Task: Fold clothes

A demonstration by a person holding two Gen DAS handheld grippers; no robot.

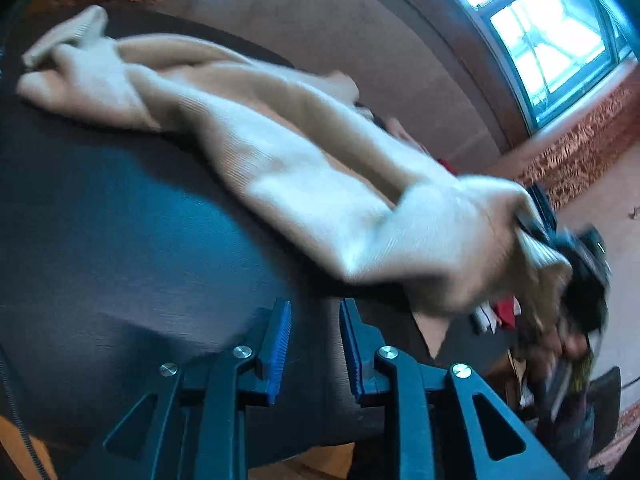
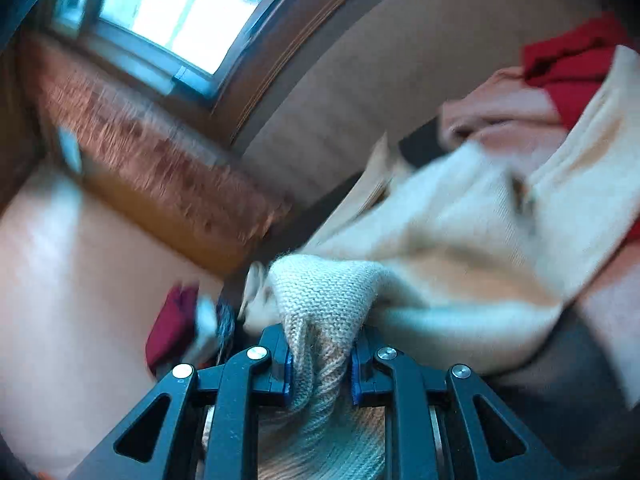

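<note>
Right gripper (image 2: 320, 364) clamped on bunched cream knit sweater (image 2: 460, 240), which stretches ahead over the dark table (image 1: 100, 220). Left gripper (image 1: 315, 344) narrow, nothing between pads. No containers.

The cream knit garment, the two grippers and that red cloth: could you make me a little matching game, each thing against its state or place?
Things:
1. cream knit garment
2. left gripper
3. right gripper
4. red cloth

States or places:
A. clamped on a bunch of knit fabric
B. jaws apart, nothing between them, over the dark table
C. stretched out long across the dark table
D. lying beyond the cream garment, next to a pink cloth

Pairs: 1-C, 2-B, 3-A, 4-D
</note>
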